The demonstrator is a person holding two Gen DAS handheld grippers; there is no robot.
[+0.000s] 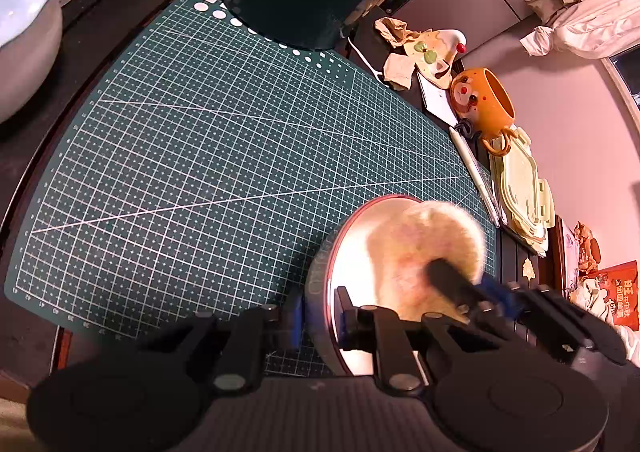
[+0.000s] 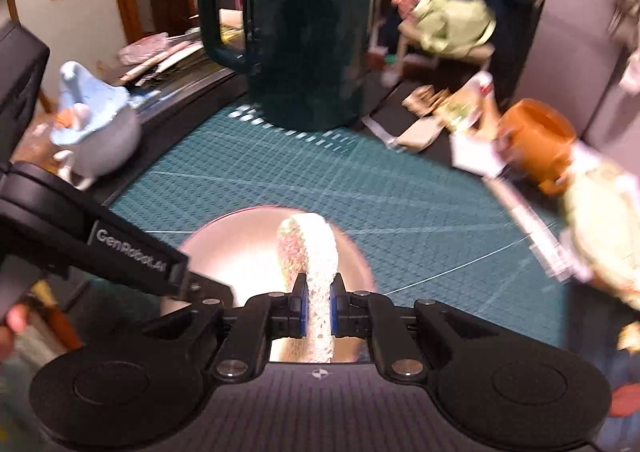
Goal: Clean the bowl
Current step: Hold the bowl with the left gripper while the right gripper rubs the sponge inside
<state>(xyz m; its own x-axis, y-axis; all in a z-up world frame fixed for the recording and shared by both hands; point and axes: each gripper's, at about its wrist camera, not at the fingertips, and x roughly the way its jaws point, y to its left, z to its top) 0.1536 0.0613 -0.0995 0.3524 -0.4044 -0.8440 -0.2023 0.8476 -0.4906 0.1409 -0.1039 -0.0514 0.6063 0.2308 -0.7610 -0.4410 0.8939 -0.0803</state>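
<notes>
Near the right edge of the green cutting mat (image 1: 192, 155), the steel bowl (image 1: 348, 252) sat on the counter, its near rim clamped between the pads of the left gripper (image 1: 320, 318). Inside it, a sponge (image 2: 310, 252) stood on edge, long axis running away from the right gripper (image 2: 319, 310), whose pads were pinched together on it. Leftward the mat lay open; rightward an orange mug (image 1: 486, 103) and pale lids (image 1: 524, 187) crowded close, with a dark kettle (image 2: 304, 31) beyond.
</notes>
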